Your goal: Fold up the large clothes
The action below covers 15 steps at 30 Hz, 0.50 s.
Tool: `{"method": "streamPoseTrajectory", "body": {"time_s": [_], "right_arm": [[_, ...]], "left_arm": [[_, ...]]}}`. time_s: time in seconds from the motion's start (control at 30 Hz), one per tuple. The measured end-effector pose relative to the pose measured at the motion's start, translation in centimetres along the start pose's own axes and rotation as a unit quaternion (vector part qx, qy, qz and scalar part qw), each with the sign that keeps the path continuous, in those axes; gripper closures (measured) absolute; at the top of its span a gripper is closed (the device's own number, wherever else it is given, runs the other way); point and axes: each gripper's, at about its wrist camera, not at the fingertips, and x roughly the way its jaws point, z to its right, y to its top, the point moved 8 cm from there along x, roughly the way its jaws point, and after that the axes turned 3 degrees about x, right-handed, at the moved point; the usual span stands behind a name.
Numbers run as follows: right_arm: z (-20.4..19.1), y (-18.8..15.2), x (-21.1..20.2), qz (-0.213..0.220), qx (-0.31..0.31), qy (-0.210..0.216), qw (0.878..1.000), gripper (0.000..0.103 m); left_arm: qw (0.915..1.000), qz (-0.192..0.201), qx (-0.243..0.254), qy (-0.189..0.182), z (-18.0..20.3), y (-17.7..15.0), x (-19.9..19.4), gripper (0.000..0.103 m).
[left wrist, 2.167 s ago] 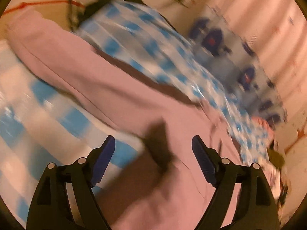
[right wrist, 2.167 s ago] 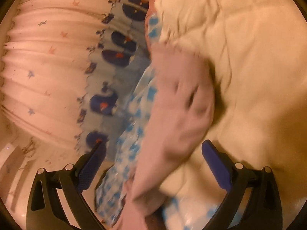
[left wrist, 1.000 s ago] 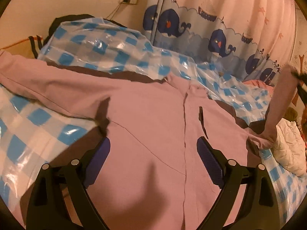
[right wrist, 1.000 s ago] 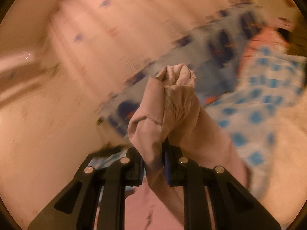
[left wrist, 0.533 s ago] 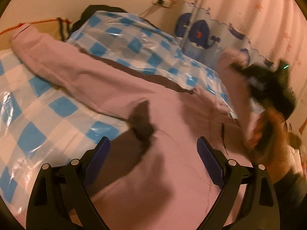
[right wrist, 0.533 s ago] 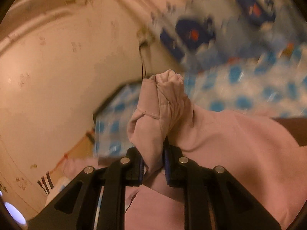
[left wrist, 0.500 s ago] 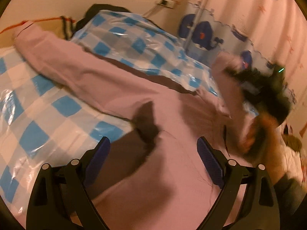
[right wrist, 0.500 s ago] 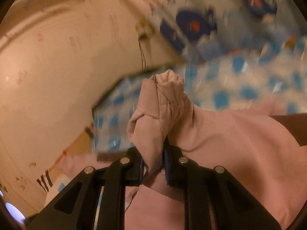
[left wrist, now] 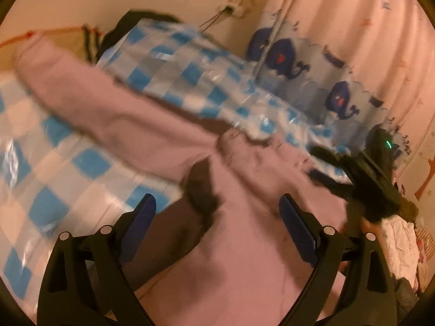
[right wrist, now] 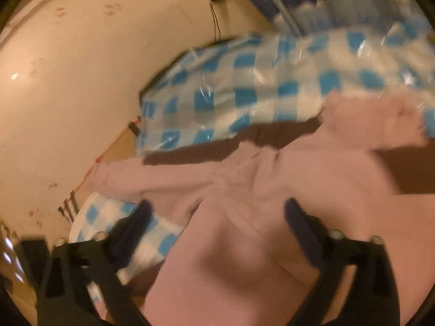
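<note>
While the right gripper [right wrist: 217,217] jaws were opening with no cloth pinched between them, the pink garment [left wrist: 244,258] lay on the checked sheet [left wrist: 68,168]. Left gripper [left wrist: 217,217] stood wide, empty. Risk: the folded sleeve [left wrist: 261,160], unpinned, could slide back off.

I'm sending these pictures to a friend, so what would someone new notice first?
A big pink garment fills the middle, spread over a blue-and-white checked sheet with one sleeve stretched toward the wall. Behind it, at upper right, hangs a curtain with dark blue whales. Both hand-held grippers, left and right, stand wide over the cloth with nothing pinched, the right one's jaws opening.
</note>
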Motion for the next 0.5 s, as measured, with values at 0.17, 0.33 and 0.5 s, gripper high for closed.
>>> {"method": "streamPoseTrajectory", "body": {"time_s": [0.17,0.33,0.5], "right_arm": [[8.2,2.4,-7.6,0.083,0.048,-0.106,0.99,0.007],[20.7,-0.1,-10.1,0.117,0.177,-0.186,0.959,0.007],[23.6,-3.4,-7.0,0.055,0.144,-0.227,0.962,0.007]], "left_arm": [[0.9988,0.025,0.039,-0.013,6.7,5.9,5.0,0.012],[0.992,-0.097,0.08,0.018,10.4,4.6,19.3,0.012],[0.9635,-0.218,0.114,0.106,7.1,-2.6,27.8,0.018]]}}
